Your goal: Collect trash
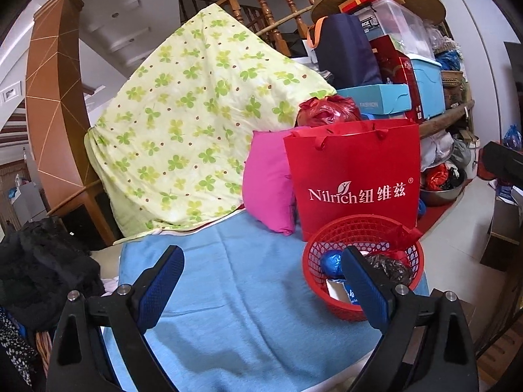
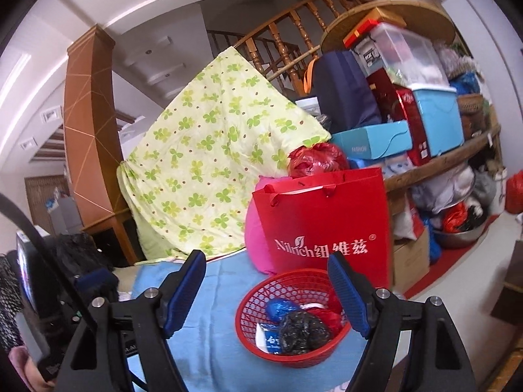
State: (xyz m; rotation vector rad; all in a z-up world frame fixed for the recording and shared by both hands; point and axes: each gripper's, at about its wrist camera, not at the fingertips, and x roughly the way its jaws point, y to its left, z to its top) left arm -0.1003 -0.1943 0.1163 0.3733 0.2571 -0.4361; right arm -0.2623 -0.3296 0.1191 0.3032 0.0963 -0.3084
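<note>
A red mesh basket (image 1: pixel 327 238) (image 2: pixel 258 294) stands on a light blue cloth (image 1: pixel 245 294) (image 2: pixel 212 343). Inside it lie a crumpled black bag (image 1: pixel 392 268) (image 2: pixel 300 326), a blue crumpled bag (image 1: pixel 330 263) (image 2: pixel 281 307), a white and blue packet (image 1: pixel 336 289) (image 2: pixel 268 336) and red plastic (image 1: pixel 405 232) (image 2: pixel 330 317). My left gripper (image 1: pixel 261 254) is open above the cloth, with nothing between its fingers; its right finger overlaps the basket's left side. My right gripper (image 2: pixel 266 259) is also open and holds nothing, and the basket shows below and between its fingers.
A red Nilrich paper bag (image 1: pixel 356 176) (image 2: pixel 323 228) and a pink pillow (image 1: pixel 268 183) stand right behind the basket. A green clover quilt (image 1: pixel 183 124) leans at the back left. Stacked boxes (image 1: pixel 425 88) and a wooden railing (image 1: pixel 268 9) fill the back right. Black clothing (image 1: pixel 42 271) lies left.
</note>
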